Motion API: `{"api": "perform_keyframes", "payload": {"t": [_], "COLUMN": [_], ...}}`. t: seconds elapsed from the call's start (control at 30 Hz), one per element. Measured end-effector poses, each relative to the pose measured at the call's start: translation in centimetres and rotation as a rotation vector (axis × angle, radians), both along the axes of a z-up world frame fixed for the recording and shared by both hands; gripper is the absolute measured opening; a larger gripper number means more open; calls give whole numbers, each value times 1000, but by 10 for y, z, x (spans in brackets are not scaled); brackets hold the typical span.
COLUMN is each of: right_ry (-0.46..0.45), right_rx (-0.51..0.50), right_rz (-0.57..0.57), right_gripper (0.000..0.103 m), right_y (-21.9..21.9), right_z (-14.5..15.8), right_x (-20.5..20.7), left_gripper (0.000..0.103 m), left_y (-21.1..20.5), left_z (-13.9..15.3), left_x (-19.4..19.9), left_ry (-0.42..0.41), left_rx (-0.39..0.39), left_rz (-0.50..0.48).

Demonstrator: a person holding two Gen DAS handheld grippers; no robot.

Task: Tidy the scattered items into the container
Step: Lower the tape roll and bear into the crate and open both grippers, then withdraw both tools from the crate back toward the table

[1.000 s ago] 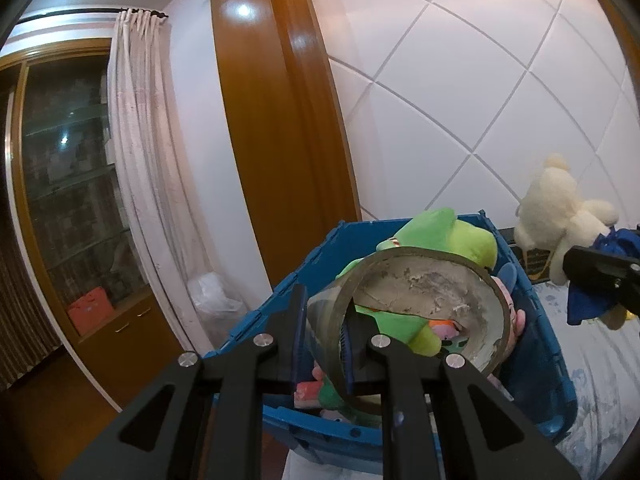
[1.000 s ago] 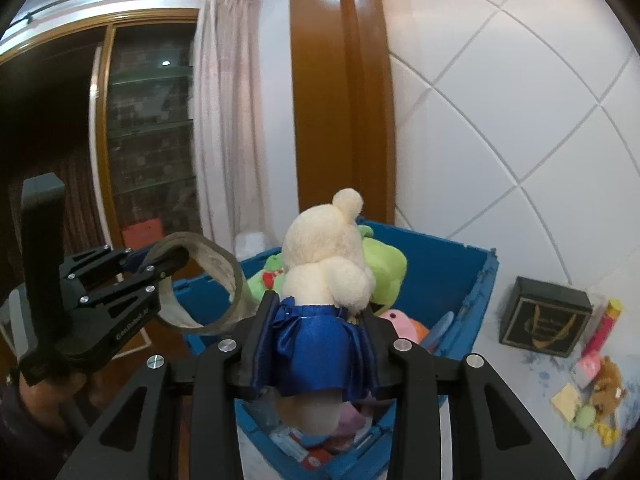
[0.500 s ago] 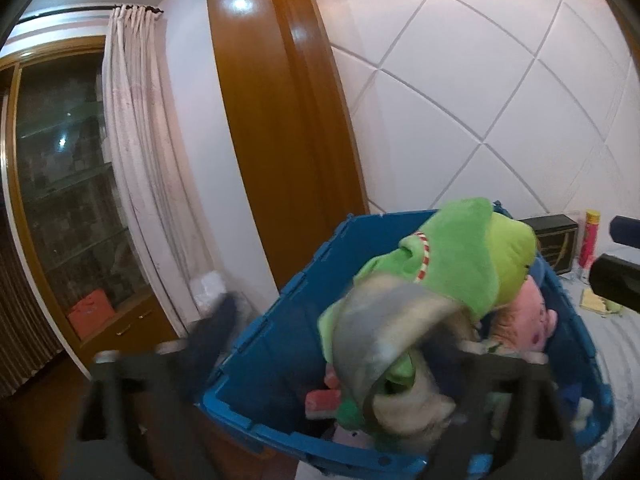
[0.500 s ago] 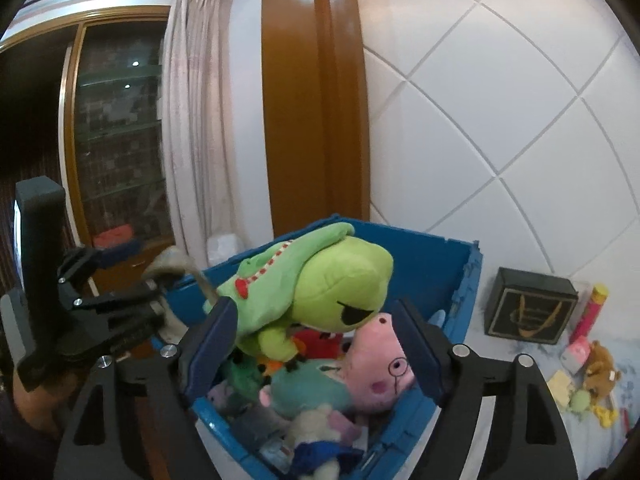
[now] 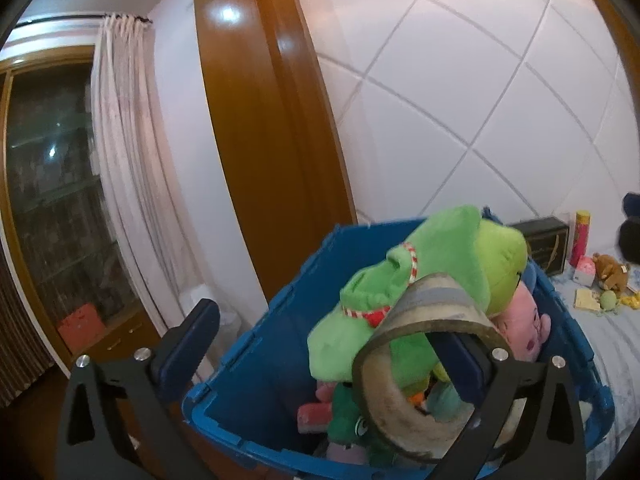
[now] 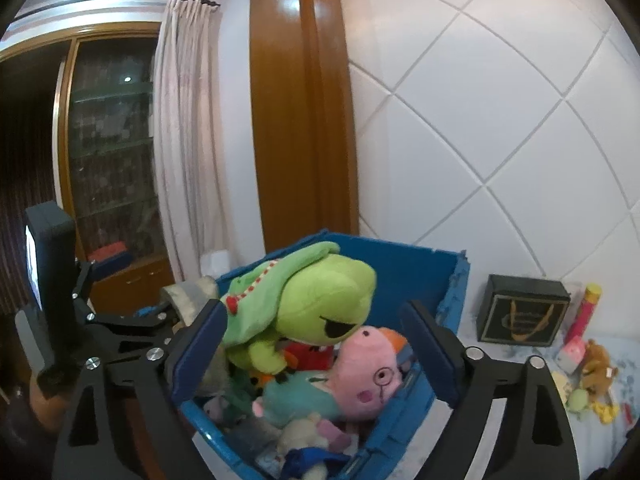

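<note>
A worn tape roll [image 5: 420,364], light and stiff, hangs looped over the left gripper's [image 5: 332,344] right finger above the blue container [image 5: 256,364]; its rim is likely the best hold. Both the left gripper and the right gripper [image 6: 316,348] have just been opening and grip nothing, with soft plush toys [image 6: 320,300] piled below.

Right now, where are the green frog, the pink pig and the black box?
green frog [image 6: 320,300], right wrist view, on its head
pink pig [image 6: 370,380], right wrist view, on its face
black box [image 6: 524,312], right wrist view, on its front

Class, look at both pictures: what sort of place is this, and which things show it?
Probably a bedroom in a home: a padded white wall panel like a headboard, a curtain beside a glass-fronted cabinet, and a blue bin of soft toys standing on patterned bedding.
</note>
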State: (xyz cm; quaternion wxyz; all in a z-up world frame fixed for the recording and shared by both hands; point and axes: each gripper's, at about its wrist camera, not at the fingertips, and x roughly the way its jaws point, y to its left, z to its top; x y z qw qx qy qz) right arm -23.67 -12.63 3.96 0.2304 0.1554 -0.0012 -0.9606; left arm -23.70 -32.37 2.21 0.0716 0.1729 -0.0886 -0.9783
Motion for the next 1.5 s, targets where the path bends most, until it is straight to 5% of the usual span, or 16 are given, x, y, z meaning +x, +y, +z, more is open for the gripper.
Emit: {"api": "perform_keyframes", "payload": {"t": [0.3,0.47,0.57,0.83,1.23,1.5], "right_ry": [13,14,13,2,-5,-51], "right_rx": [-21,-34,-48,-36,-49,-38], "right_rz": [-12,-3,5,27,-67,-192], "right_gripper": [94,95,95,95,102,102], "right_y": [12,12,11,5,44,116], "right_z": [7,9,9,8,0,-20], "right_x": [12,17,19,27,38,46], "left_gripper": [103,103,103,103,103,103], "left_y": [11,30,33,29,49,129], "left_z": [-7,-15,-11,13,40,44], "left_x": [-12,-13,-10,6,58,55], "left_ry": [-122,-233,-232,-144,89,112], "left_rx": [-84,-236,-263,-214,24,79], "left_rz": [-53,-126,-126,-109,-159,-328]}}
